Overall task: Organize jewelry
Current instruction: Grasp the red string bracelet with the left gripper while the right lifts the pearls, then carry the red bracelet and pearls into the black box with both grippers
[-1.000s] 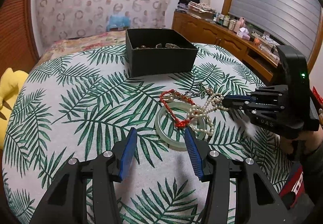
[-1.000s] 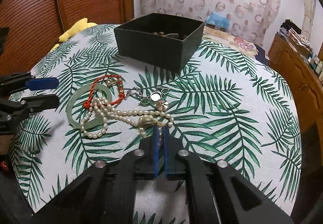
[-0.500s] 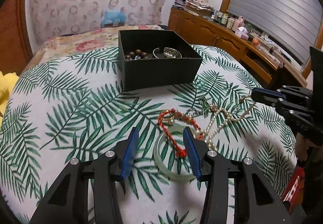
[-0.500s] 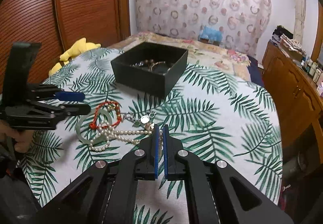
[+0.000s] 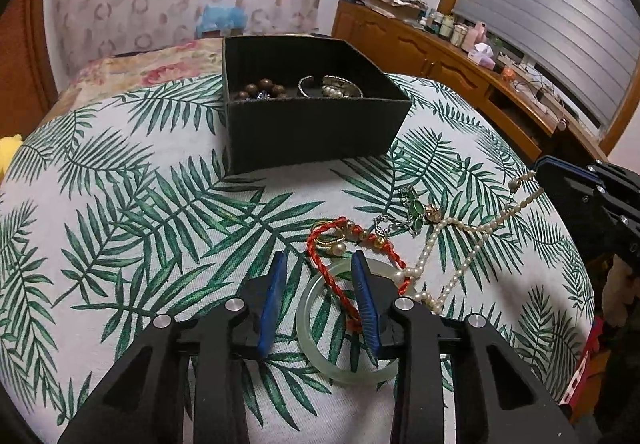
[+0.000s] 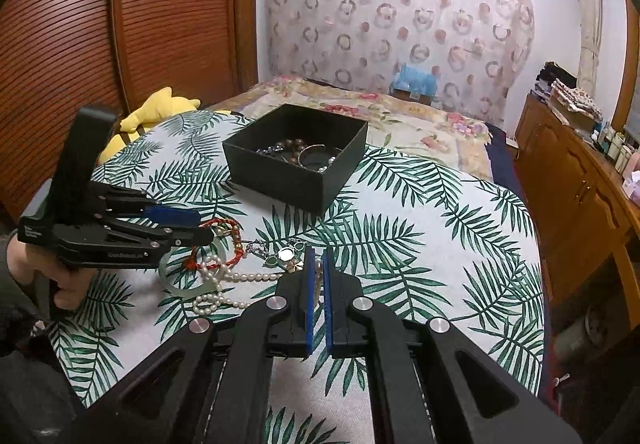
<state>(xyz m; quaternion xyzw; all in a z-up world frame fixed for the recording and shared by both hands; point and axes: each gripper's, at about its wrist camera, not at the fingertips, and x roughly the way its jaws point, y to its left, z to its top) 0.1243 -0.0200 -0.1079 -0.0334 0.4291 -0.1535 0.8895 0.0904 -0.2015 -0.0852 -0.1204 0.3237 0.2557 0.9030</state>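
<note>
Closing left fingers (image 5: pixel 320 264) straddling jade bangle (image 5: pixel 344 372); right fingers (image 6: pixel 316 264) clenched on pearl necklace (image 6: pixel 224 280).

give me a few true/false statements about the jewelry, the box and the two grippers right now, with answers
1. The black box already holds jewelry. True.
2. The right gripper has its jaws shut on the pearl necklace. True.
3. The jade bangle lies inside the box. False: it lies on the leaf-print cloth, in front of the box.
4. The red cord bracelet crosses over the bangle. True.
5. The left gripper is clamped on a ring. False: its jaws are closing around the bangle's rim and the red cord, not yet pressing.
</note>
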